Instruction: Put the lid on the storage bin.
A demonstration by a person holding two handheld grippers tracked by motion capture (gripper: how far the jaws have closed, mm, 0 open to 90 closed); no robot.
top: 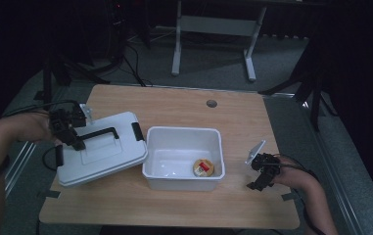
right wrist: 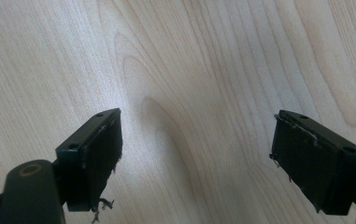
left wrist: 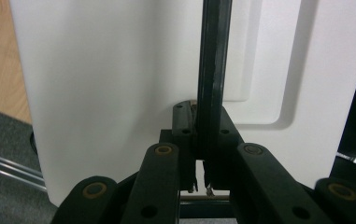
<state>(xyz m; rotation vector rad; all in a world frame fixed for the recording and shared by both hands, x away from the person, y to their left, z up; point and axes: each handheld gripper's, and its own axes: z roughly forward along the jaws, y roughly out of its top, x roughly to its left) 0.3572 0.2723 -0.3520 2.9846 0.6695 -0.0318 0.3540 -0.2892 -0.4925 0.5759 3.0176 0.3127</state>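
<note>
1. Gripping the black handle (top: 100, 133) of the white lid (top: 101, 149), the left gripper (top: 76, 143) has its jaws pinched tight on the bar — a hold by the handle lets the lid hang and swing free of the bin.
2. That lid sits tilted at the left of the white bin (top: 184, 134); its right edge seems to rest on or just beside the bin's left rim, though the dim high view does not settle whether they touch.
3. With the lid off to the side, the bin stands open near the middle of the table (top: 174, 105), and a small round yellow thing with a red mark (top: 203, 167) lies in its near right corner.
4. At the right, the right gripper (top: 262, 182) points down at bare wood, well apart from the bin — parked, in my judgement, so the left hand can work the lid alone.
5. From the left gripper view, the handle (left wrist: 211, 84) runs straight up between the closed pads, with the lid's recessed top (left wrist: 119, 93) behind it; the high view is too dark to show that bite.
6. From the right gripper view, the two fingers (right wrist: 96, 154) stand wide apart with nothing between them but wood grain (right wrist: 189, 70).
</note>
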